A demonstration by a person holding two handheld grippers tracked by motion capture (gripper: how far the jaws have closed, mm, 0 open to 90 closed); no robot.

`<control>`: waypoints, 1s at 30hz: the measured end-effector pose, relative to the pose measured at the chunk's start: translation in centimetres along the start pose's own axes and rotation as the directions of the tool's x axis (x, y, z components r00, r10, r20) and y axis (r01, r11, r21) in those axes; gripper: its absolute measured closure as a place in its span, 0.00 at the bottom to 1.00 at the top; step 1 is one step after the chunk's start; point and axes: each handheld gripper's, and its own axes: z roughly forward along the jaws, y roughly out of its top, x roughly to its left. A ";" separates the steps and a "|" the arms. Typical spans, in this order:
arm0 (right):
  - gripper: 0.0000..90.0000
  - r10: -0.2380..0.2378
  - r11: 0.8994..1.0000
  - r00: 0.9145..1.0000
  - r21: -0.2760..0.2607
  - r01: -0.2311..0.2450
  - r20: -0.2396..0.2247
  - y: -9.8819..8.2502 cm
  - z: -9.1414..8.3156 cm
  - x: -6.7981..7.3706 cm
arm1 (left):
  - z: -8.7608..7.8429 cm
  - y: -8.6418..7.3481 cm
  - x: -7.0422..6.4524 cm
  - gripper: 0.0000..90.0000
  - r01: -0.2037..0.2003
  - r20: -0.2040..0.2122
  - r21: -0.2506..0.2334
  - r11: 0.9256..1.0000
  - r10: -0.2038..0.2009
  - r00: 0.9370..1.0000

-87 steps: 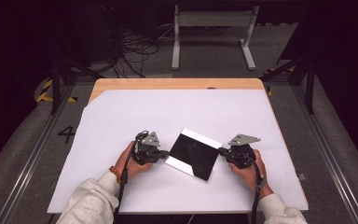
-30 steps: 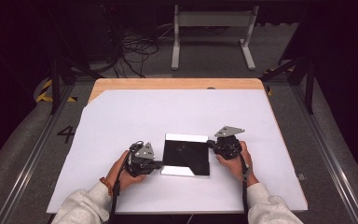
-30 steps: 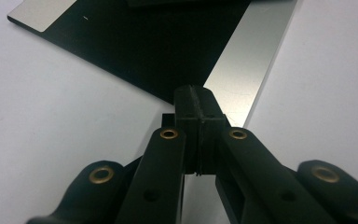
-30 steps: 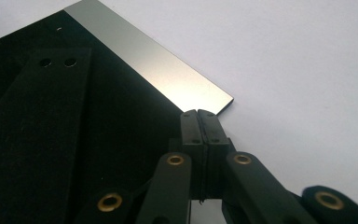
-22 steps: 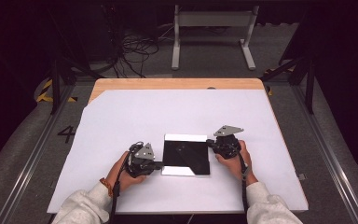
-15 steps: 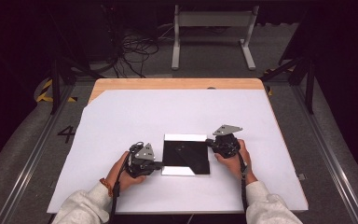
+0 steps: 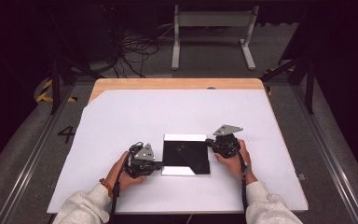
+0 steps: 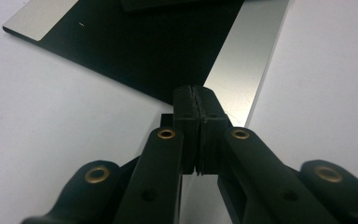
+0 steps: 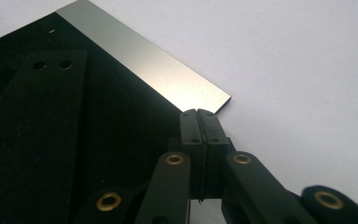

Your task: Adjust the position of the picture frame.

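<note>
Step in hand: squaring the plate (image 7: 186, 157) on the desk (image 7: 121, 116). The plate lies flat between both tools. Left hand-held gripper (image 8: 196, 100) and right hand-held gripper (image 9: 198, 116), jaws pressed together, touch opposite corners. Next: nudge gently, evenly.

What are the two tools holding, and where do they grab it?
Nothing is held. Both tools are shut with nothing between their jaws: the left tool rests its tip at the mirror plate's near-left edge, the right tool at its far-right corner.
</note>
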 end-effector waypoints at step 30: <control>0.96 -0.105 0.994 0.986 -0.019 0.104 -0.127 -2.1 -5.2 2.4 | -4.6 -2.4 -1.0 0.53 -0.004 -0.127 -0.131 0.991 -0.013 0.992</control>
